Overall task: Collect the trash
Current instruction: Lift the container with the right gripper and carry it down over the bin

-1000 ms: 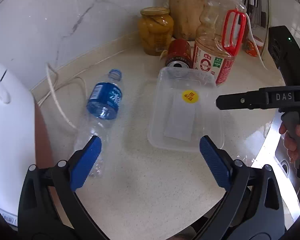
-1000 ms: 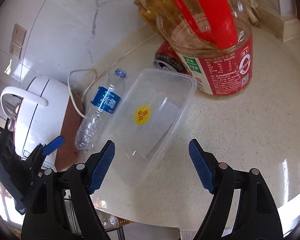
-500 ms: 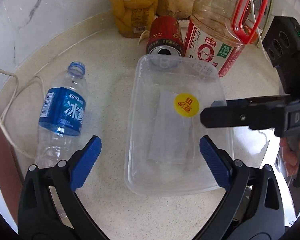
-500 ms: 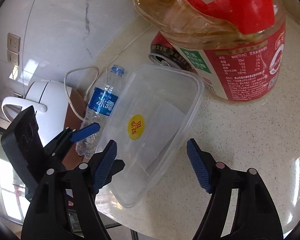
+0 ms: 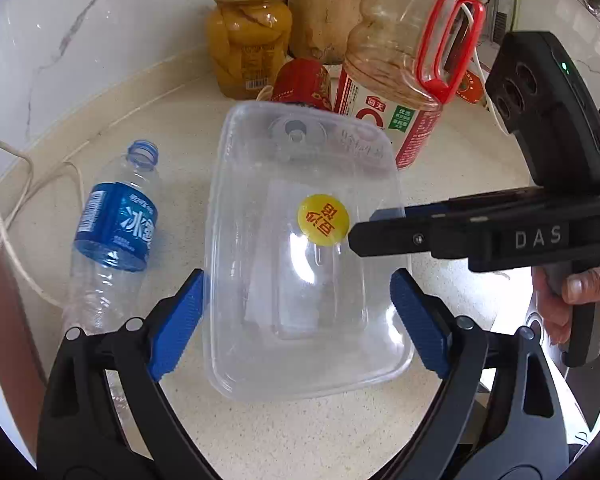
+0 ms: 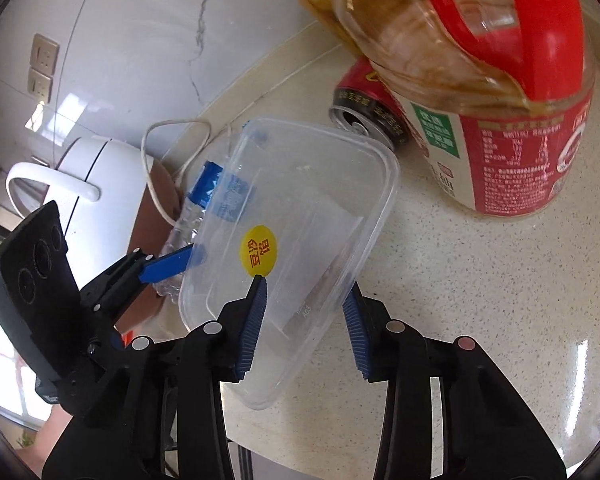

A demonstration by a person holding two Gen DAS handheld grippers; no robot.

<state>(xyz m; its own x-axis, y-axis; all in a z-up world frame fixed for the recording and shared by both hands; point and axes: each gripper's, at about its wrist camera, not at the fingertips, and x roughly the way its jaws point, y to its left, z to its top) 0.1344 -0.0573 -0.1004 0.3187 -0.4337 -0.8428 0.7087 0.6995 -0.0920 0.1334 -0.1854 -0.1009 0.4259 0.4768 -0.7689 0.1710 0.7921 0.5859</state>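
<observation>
A clear plastic food box (image 5: 300, 264) with a yellow round sticker (image 5: 323, 219) is tilted up off the counter. My right gripper (image 6: 302, 330) is shut on its right wall, one finger inside and one outside; it also shows in the left wrist view (image 5: 376, 232). My left gripper (image 5: 298, 320) is open and straddles the box's near end, its blue pads (image 5: 180, 320) close to both sides. An empty water bottle (image 5: 112, 236) with a blue label lies left of the box. A red drink can (image 5: 302, 84) lies on its side behind the box.
A large oil bottle (image 5: 404, 72) with a red handle and a jar of yellow peaches (image 5: 248, 36) stand at the back. A white cord (image 5: 16, 184) and a white kettle (image 6: 88, 184) are at the left. The marble wall (image 5: 80, 20) is behind. A metal sink edge (image 5: 532, 320) is at right.
My right gripper closed on the box's wall and tipped the box up. My left gripper moved forward until its pads flank the box's near end.
</observation>
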